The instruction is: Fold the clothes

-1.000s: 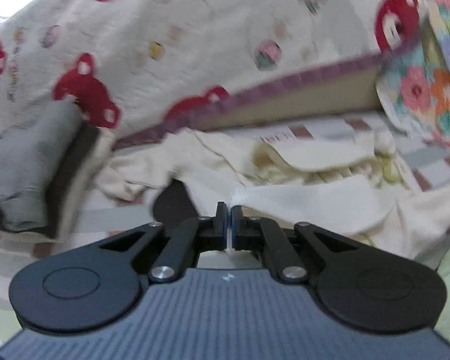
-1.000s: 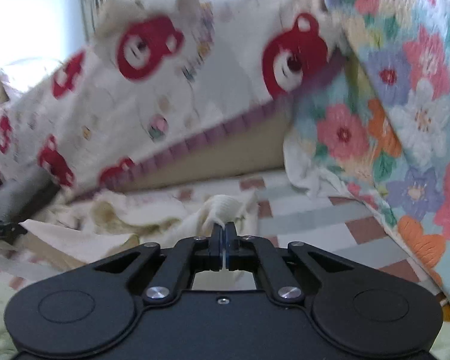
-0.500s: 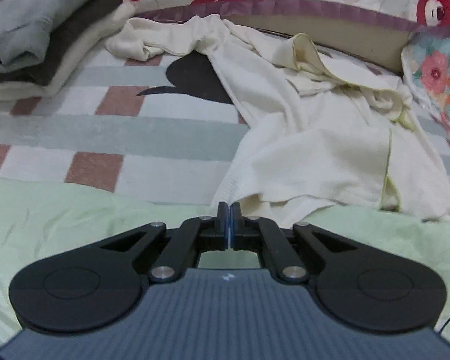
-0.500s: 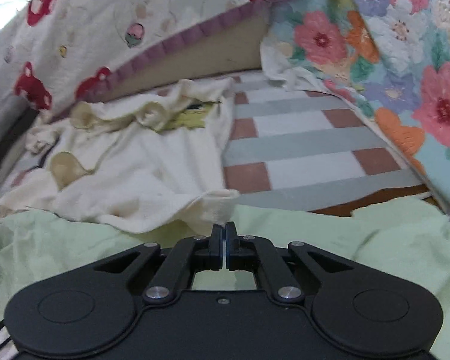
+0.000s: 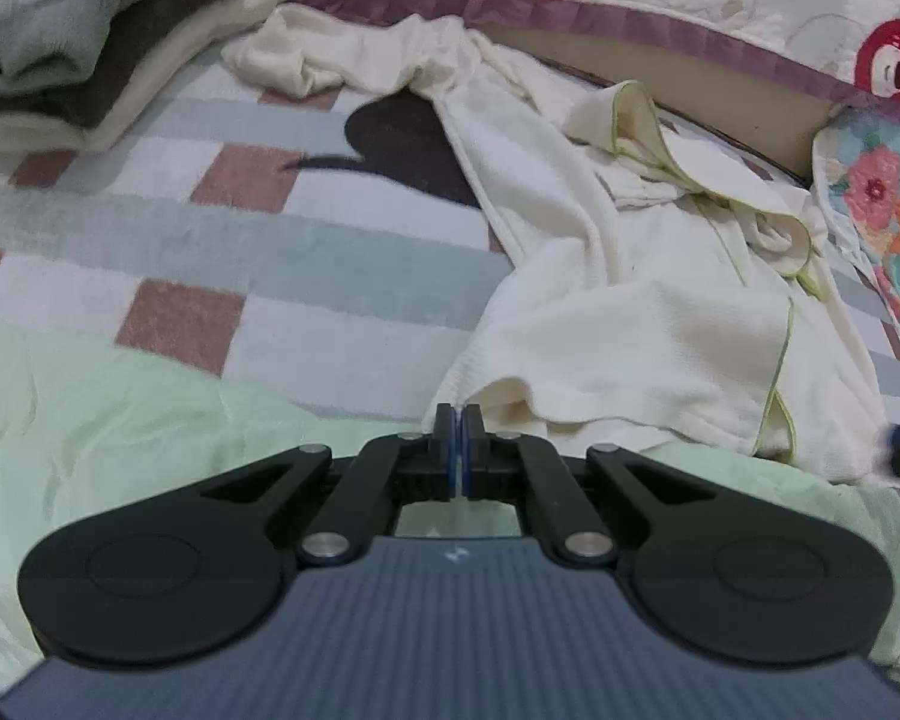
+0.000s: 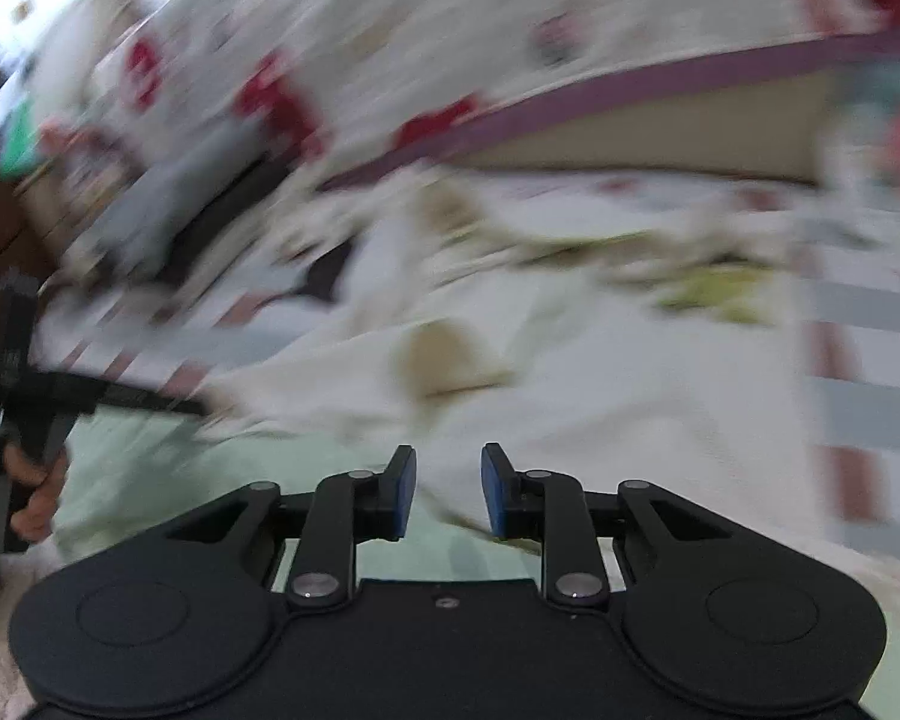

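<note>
— On the left?
— Folded clothes stack (image 5: 60, 48) sits on the checked bed (image 5: 222, 276). The left tool (image 5: 457, 420) is clenched on the near hem of the cream garment (image 5: 630, 312).
— And right?
— Blurred view; the right tool (image 6: 447, 492) hangs released, fingers parted, above the same garment.

Cream garment (image 5: 642, 324), lime-green trim

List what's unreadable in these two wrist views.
- Left wrist: whether the left gripper pinches the cream garment; its shut fingers cover the hem.
- Left wrist: folded stack, cut off by the frame edge.
- Right wrist: everything past the open right gripper is motion-blurred.
</note>
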A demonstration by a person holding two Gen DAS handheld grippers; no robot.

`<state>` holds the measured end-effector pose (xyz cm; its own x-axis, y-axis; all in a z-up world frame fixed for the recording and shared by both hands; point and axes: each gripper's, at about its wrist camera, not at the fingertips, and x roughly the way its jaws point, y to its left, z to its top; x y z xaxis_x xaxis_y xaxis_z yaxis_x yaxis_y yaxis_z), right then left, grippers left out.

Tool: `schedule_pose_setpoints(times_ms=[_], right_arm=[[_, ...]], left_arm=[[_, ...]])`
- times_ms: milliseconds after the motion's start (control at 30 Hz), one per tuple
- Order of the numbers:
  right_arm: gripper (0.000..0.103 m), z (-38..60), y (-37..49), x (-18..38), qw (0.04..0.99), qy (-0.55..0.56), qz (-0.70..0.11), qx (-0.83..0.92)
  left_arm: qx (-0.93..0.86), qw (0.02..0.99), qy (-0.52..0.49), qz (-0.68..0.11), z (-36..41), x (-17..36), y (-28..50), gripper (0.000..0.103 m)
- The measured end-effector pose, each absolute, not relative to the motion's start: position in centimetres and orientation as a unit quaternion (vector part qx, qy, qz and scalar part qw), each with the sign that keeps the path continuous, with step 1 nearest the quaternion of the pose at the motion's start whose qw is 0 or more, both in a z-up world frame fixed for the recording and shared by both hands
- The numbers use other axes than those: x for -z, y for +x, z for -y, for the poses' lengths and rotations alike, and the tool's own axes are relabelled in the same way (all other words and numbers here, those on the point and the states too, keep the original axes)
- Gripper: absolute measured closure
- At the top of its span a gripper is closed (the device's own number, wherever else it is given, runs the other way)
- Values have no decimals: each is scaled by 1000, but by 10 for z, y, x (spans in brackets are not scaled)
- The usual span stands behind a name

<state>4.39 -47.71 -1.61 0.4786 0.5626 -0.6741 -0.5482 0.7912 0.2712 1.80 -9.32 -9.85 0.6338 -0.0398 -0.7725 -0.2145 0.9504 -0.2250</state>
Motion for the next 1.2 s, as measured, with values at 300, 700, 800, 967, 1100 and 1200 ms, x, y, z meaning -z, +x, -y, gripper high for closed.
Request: schedule_pose_setpoints(times_ms=[300, 700, 800, 967, 1100, 1200], right_arm=[[49, 399, 84, 54, 846, -40, -433, -308], [98, 406, 100, 46, 853, 43, -407, -324], [98, 407, 97, 36, 863, 23, -388, -323], [98, 409, 96, 26, 871, 4, -372, -320], [98, 416, 106, 15, 875, 6, -362, -322], [98, 426, 110, 10, 867, 37, -366, -336]], left_arm=[[-27, 900, -151, -408, 89, 91, 13, 102], [-15, 879, -187, -438, 84, 107, 17, 100], [-11, 879, -181, -442, 88, 108, 18, 99], [-6, 878, -183, -442, 88, 107, 19, 99], [-5, 875, -187, -446, 89, 108, 15, 95], [10, 875, -180, -450, 96, 108, 8, 89]])
